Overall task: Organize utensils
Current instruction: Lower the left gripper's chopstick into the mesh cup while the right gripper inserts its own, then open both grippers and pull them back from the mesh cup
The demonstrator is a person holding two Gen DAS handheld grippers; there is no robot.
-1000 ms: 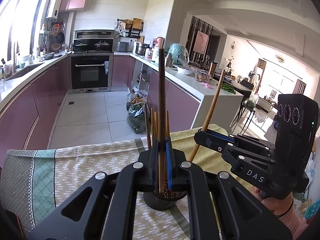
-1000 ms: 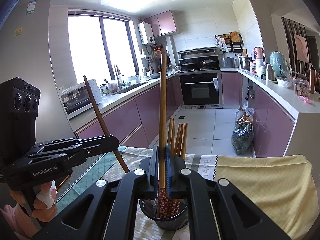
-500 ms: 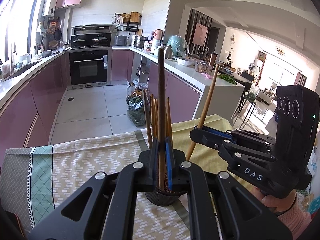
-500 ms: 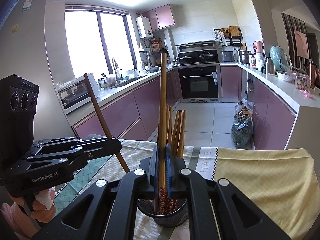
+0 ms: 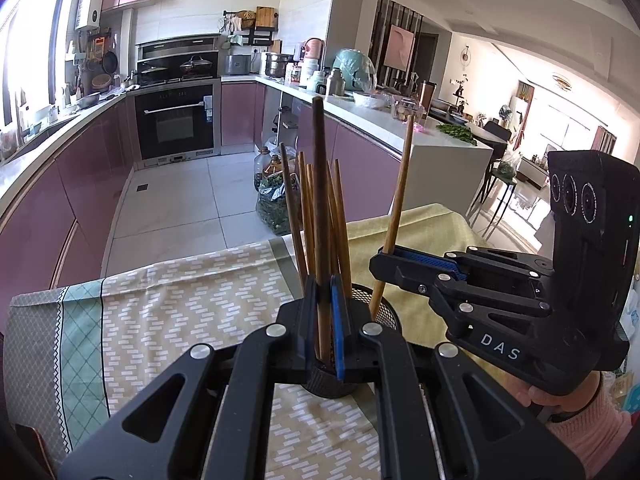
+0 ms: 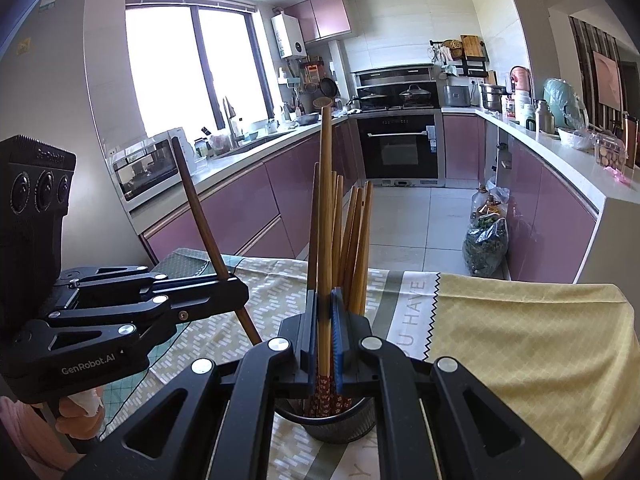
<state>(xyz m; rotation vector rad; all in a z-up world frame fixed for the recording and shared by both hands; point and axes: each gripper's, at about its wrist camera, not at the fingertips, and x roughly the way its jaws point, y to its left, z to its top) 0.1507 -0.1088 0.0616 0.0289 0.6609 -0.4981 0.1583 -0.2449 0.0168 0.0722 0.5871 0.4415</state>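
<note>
The left tool [image 5: 324,320] is clenched on a dark brown wooden chopstick [image 5: 320,200], held upright over the black mesh metal cup [image 5: 332,384]; the right tool [image 6: 325,340] grips a light bamboo chopstick with a red patterned tip [image 6: 326,220], its tip inside that cup; more bamboo chopsticks [image 6: 356,240] stand in the cup; the cup sits on the desk's patterned beige and yellow cloth [image 5: 180,300].

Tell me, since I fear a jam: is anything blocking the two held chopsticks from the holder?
Nothing separate blocks them. The left chopstick and right chopstick already reach into the mesh holder; only the chopsticks already standing there crowd the opening.
</note>
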